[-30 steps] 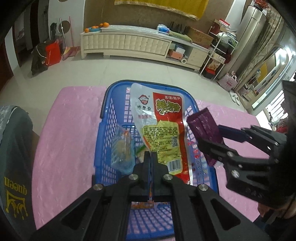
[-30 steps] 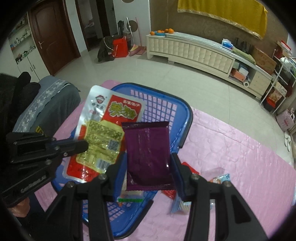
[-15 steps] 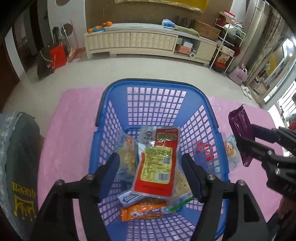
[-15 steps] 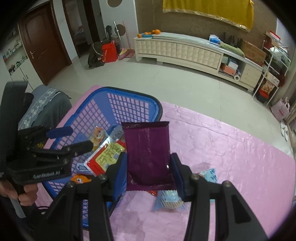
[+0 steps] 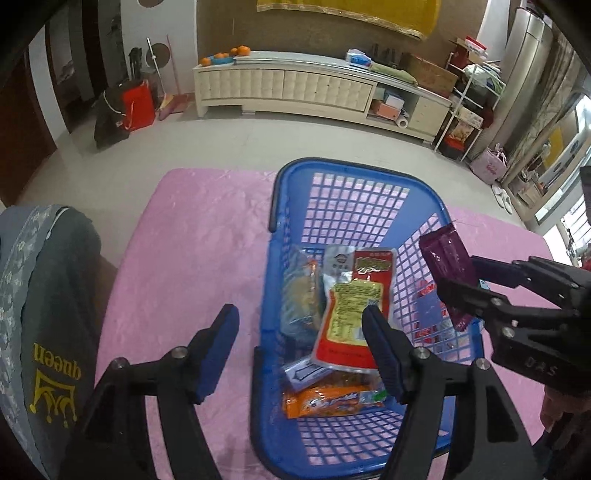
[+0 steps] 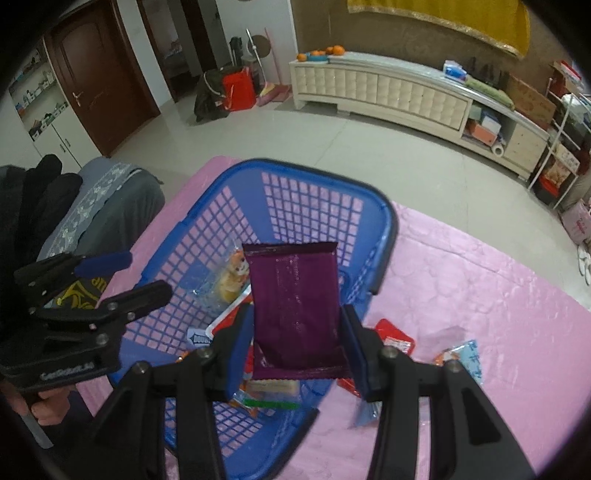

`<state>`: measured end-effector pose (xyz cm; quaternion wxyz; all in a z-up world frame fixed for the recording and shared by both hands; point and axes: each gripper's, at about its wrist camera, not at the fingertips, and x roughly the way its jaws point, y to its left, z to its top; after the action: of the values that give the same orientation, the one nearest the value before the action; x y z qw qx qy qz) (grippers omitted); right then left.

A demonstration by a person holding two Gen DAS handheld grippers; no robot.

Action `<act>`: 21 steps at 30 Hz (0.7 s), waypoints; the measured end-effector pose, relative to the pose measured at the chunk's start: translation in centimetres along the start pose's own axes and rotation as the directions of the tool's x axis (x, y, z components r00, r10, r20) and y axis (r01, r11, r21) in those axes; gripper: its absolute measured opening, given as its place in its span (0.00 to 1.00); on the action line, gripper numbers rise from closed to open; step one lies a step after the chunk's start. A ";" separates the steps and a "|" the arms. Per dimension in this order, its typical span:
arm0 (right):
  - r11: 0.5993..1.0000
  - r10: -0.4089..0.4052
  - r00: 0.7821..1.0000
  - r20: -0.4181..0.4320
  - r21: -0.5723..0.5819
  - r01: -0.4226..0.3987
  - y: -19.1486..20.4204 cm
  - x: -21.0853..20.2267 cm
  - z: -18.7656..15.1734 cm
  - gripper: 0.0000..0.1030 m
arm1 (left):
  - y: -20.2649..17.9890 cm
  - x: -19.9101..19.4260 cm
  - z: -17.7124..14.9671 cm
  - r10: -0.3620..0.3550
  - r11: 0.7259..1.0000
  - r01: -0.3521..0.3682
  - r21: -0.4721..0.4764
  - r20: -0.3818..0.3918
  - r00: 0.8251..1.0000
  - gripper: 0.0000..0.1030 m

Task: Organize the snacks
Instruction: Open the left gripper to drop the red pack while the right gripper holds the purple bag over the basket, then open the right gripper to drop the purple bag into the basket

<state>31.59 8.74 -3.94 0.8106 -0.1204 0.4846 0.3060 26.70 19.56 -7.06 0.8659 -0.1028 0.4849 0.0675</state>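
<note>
right gripper (image 6: 297, 345) clamps the purple snack packet (image 6: 295, 306) upright over the blue basket (image 6: 207, 218) rim, likely staged for a drop-in, while left gripper (image 5: 301, 341) hangs empty, jaws spread, red-and-yellow packet (image 5: 352, 306) lying inside; more snacks (image 6: 458, 356) wait on the pink tablecloth (image 6: 480, 280).

Home living room: long cream TV cabinet (image 5: 295, 86) at 12 o'clock with oranges (image 5: 229, 53) on top, yellow wall hanging (image 6: 443, 18), tiled floor (image 6: 332, 140), wooden door (image 6: 96, 85) at 10 o'clock, pink-clothed worktop (image 5: 192, 258).
</note>
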 end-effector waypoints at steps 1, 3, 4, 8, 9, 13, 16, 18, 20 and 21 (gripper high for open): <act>1.000 -0.012 1.000 -0.006 -0.004 0.012 0.2 0.3 0.1 0.50 | 0.1 0.0 0.0 -0.001 1.000 0.001 -0.003 -0.002 1.000 0.65; 0.999 -0.028 1.000 -0.010 -0.017 0.028 0.4 0.7 0.2 0.50 | 0.5 0.0 -0.2 -0.006 1.000 0.006 -0.008 -0.005 1.000 0.65; 0.999 -0.043 0.999 -0.013 -0.029 0.043 0.6 0.9 0.3 0.50 | 0.6 0.0 -0.2 -0.008 1.000 0.008 -0.010 -0.004 1.000 0.65; 0.987 -0.145 0.989 -0.007 -0.074 0.144 1.7 1.5 1.0 0.52 | 1.0 -0.3 -0.5 -0.023 1.000 0.023 -0.018 -0.003 1.000 0.65; 0.979 -0.189 0.982 -0.002 -0.084 0.188 2.0 1.6 1.1 0.58 | 1.0 -0.3 -0.6 -0.027 1.000 0.027 -0.016 -0.003 1.000 0.65; 0.959 -0.256 0.967 0.007 -0.128 0.254 2.7 1.6 0.9 0.90 | 0.5 -0.4 -0.8 -0.023 1.000 0.023 0.008 -0.002 1.000 0.65; 0.958 -0.255 0.967 -0.002 -0.136 0.253 2.8 1.3 0.4 0.90 | 0.2 -0.7 -1.0 -0.033 0.999 0.033 0.008 0.000 0.999 0.65; 0.969 -0.223 0.975 -0.013 -0.116 0.220 2.6 0.8 0.1 0.90 | -0.2 -0.9 -1.0 -0.034 0.999 0.034 0.010 0.000 0.999 0.65; 0.978 -0.192 0.981 -0.019 -0.090 0.190 2.2 0.2 -0.1 0.90 | -0.6 -1.2 -1.1 -0.035 0.999 0.035 0.018 0.002 0.999 0.65; 0.980 -0.183 0.983 -0.018 -0.081 0.181 2.1 -0.1 -0.2 0.90 | -0.6 -1.3 -1.2 -0.036 0.999 0.036 0.021 0.004 0.999 0.65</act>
<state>30.11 10.22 -3.71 0.8235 -0.2002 0.4693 0.2482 25.15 18.61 -6.49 0.8690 -0.1024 0.4819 0.0471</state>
